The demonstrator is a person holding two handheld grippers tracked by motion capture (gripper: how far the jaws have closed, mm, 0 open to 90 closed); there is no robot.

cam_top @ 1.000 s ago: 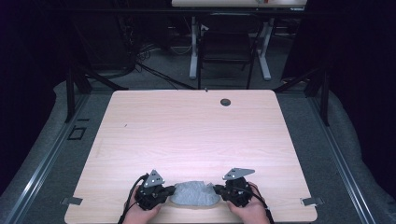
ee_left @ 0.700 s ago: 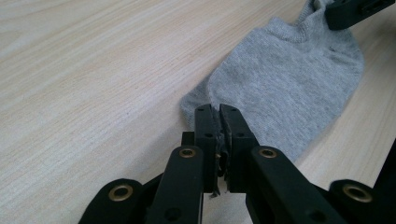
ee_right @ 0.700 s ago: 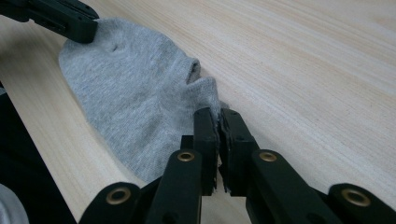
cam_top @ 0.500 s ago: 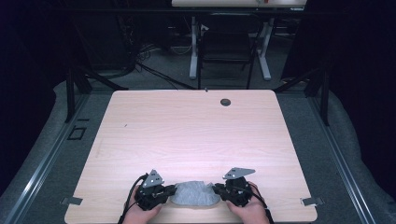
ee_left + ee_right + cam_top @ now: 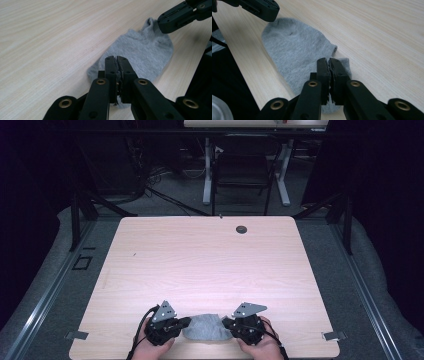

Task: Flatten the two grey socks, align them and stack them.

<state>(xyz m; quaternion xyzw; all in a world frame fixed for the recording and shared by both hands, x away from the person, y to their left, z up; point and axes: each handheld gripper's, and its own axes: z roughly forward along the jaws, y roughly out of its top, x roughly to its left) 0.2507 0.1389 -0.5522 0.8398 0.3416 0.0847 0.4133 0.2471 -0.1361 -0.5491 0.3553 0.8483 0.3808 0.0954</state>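
Grey knit sock [image 5: 202, 327] is lying flat at the near edge of the pale wood-grain table [image 5: 210, 260]. Left gripper [image 5: 184, 322] is pinching its left end, jaws clamped; right gripper [image 5: 226, 322] is clamping its right end. Likely spreading or folding; next move needs both ends lifting together.

Grey sock [image 5: 203, 327] on wooden table [image 5: 210, 265]

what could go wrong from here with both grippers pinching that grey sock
The grey sock lies close to the table's near edge, so a pull toward the person could drag it off. The left gripper and right gripper each pinch only a thin bit of fabric at opposite ends; pulling them apart may make one slip free. The cuff's folded tab could bunch under the jaws.
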